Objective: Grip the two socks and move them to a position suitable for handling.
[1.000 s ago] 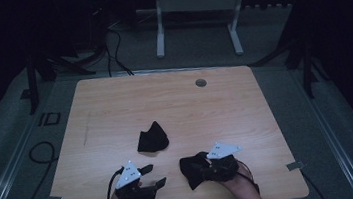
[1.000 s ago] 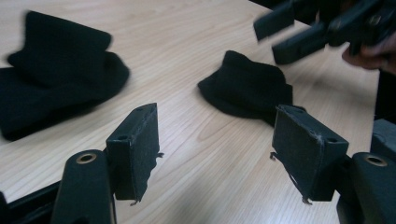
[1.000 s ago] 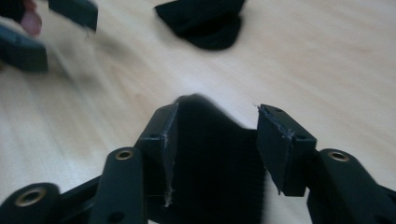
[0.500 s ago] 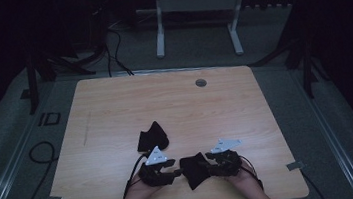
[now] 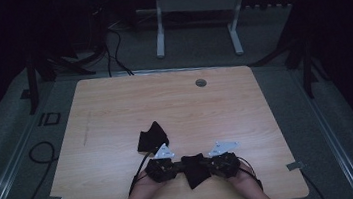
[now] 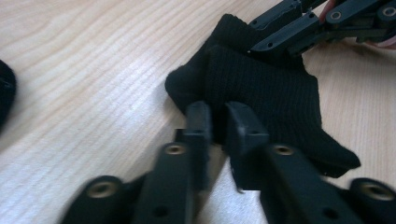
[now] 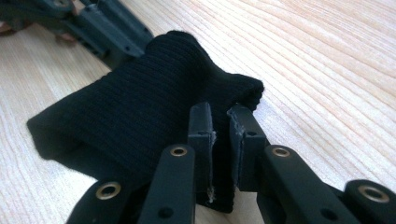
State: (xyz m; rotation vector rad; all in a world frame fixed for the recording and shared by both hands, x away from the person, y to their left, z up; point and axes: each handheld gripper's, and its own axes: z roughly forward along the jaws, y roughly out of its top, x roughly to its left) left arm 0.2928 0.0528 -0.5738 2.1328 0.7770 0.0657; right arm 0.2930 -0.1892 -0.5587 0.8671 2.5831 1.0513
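Note:
A black knitted sock [image 5: 195, 169] lies near the table's front edge between both grippers. My left gripper [image 5: 171, 167] pinches its left edge; in the left gripper view the jaws are shut on the sock [image 6: 261, 88] at my left gripper [image 6: 218, 122]. My right gripper [image 5: 216, 164] holds the opposite edge; in the right gripper view my right gripper [image 7: 221, 122] is shut on the sock's cuff [image 7: 154, 88]. A second black sock [image 5: 151, 136] lies bunched on the table just behind the left gripper.
The wooden table [image 5: 165, 106] has a round grommet hole [image 5: 201, 82] near its far edge. Cables [image 5: 34, 151] trail on the floor to the left. A white metal stand [image 5: 194, 7] is beyond the table.
My left gripper moved right to the sock that the right gripper held and shut on its left edge. Both hands now hold it between them.

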